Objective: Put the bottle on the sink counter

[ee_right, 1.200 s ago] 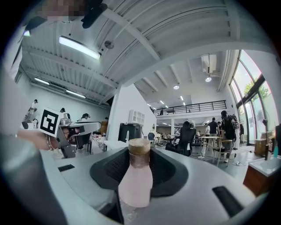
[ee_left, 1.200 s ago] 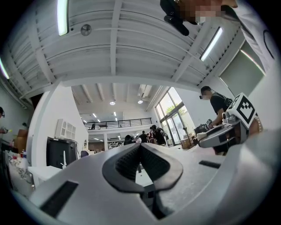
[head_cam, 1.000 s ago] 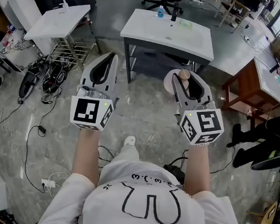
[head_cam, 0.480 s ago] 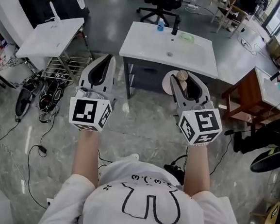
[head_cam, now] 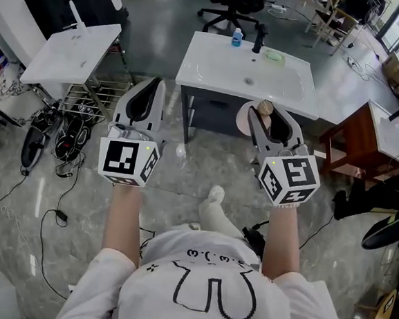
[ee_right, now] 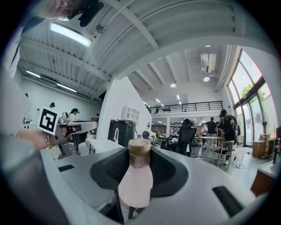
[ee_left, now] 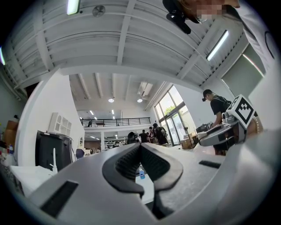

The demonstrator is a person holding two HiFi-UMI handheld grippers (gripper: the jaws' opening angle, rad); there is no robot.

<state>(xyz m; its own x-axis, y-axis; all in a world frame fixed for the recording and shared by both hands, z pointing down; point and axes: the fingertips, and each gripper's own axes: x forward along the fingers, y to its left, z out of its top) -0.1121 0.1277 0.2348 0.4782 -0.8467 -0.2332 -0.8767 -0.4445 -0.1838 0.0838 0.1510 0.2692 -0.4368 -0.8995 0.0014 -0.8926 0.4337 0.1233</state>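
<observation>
My right gripper (head_cam: 268,115) is shut on a pale pink bottle (head_cam: 245,117) with a brown cap, held upright at chest height. In the right gripper view the bottle (ee_right: 135,178) stands between the dark pads (ee_right: 169,169), its cap above the jaw tips. The white sink counter (head_cam: 289,83) with its basin is ahead of both grippers, beyond the bottle. My left gripper (head_cam: 153,83) is level with the right one, its jaws closed together with nothing in them; the left gripper view shows the left gripper (ee_left: 140,148) with its tips meeting.
On the counter's back edge stand a small blue bottle (head_cam: 236,37), a black faucet (head_cam: 258,40) and a green item (head_cam: 274,56). A second white sink top (head_cam: 70,47) rests on a wire rack at left. A wooden table (head_cam: 358,127) is at right. Cables (head_cam: 43,197) lie on the floor.
The sink counter has come nearer and shifted slightly right in the head view as the person steps forward; a foot now shows ahead. Both grippers keep their pose, the bottle still held.
</observation>
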